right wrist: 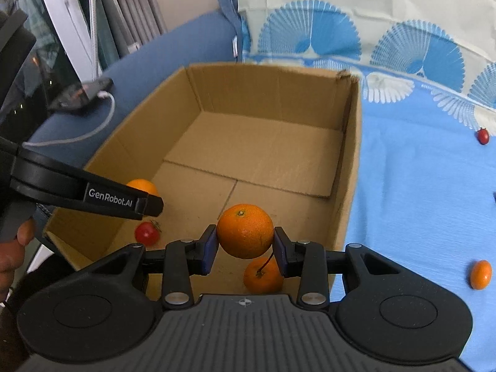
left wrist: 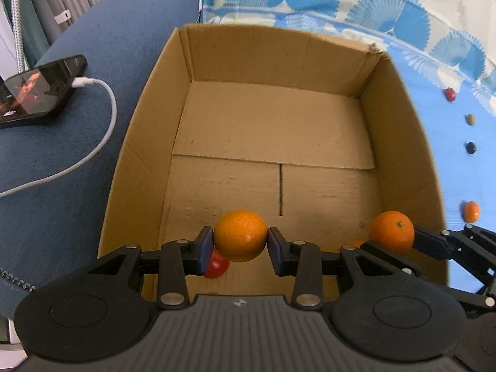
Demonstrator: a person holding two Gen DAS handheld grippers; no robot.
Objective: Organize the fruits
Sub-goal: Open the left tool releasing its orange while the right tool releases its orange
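Both grippers hang over the near end of an open cardboard box (left wrist: 148, 142), each shut on an orange. In the left wrist view my left gripper (left wrist: 240, 243) squeezes an orange (left wrist: 240, 234) between its blue pads, above a red tomato (left wrist: 217, 266) on the box floor. To its right, my right gripper (left wrist: 392, 238) holds a second orange (left wrist: 391, 229). The right wrist view shows my right gripper (right wrist: 245, 245) on that orange (right wrist: 245, 229), over another stemmed orange (right wrist: 263, 276) lying in the box, near the tomato (right wrist: 146, 233). A left gripper finger (right wrist: 124, 200) half hides its orange (right wrist: 141, 186).
On the blue cloth (right wrist: 418, 201) right of the box lie a small orange (right wrist: 480, 274), a red fruit (right wrist: 483, 135), an olive-coloured one (left wrist: 470, 119) and a dark one (left wrist: 471, 148). A phone (left wrist: 40, 90) on a white cable (left wrist: 102, 136) rests on the blue cushion at the left.
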